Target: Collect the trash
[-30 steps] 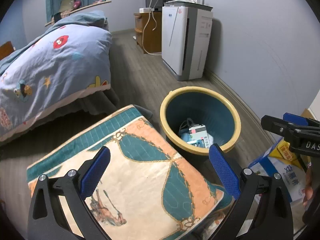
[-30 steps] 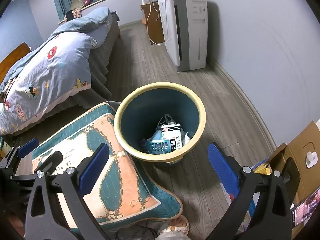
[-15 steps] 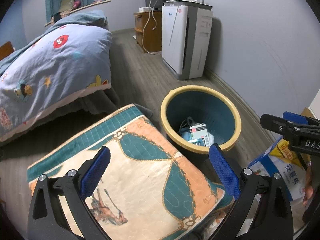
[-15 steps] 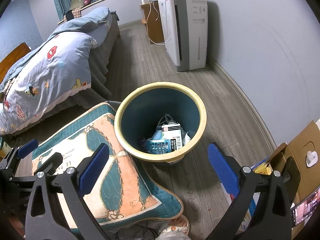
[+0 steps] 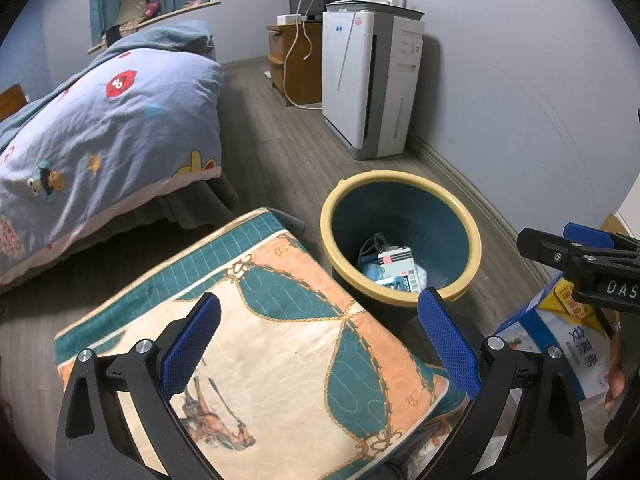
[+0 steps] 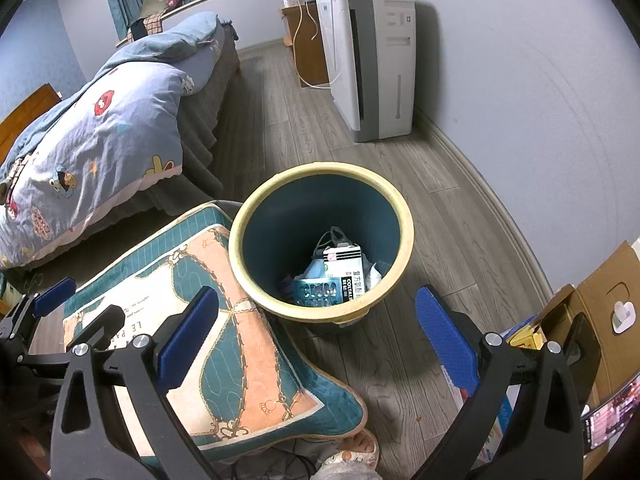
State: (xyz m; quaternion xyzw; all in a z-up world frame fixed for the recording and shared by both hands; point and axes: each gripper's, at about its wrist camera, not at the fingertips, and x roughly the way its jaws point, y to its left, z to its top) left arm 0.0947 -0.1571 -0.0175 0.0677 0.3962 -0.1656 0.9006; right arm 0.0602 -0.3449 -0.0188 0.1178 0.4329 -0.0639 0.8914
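Observation:
A teal bin with a yellow rim (image 5: 404, 178) (image 6: 248, 216) stands on the wood floor and holds trash: a white toothpaste box (image 6: 344, 270), a blue packet (image 6: 316, 292) and crumpled paper. My left gripper (image 5: 318, 338) is open and empty above a patterned cushion (image 5: 280, 360), left of the bin. My right gripper (image 6: 316, 328) is open and empty, just in front of the bin's near rim. The right gripper's fingers (image 5: 576, 246) show at the right edge of the left wrist view.
A bed with a blue quilt (image 6: 100, 128) lies to the left. A white air purifier (image 6: 372, 60) stands by the wall behind the bin. A blue and yellow carton (image 5: 560, 340) and a cardboard box (image 6: 600, 312) sit at right. A slippered foot (image 6: 352, 452) is below.
Almost nothing moved; both views drifted very slightly, and the bin sits a touch to the right in each. Both grippers stay open.

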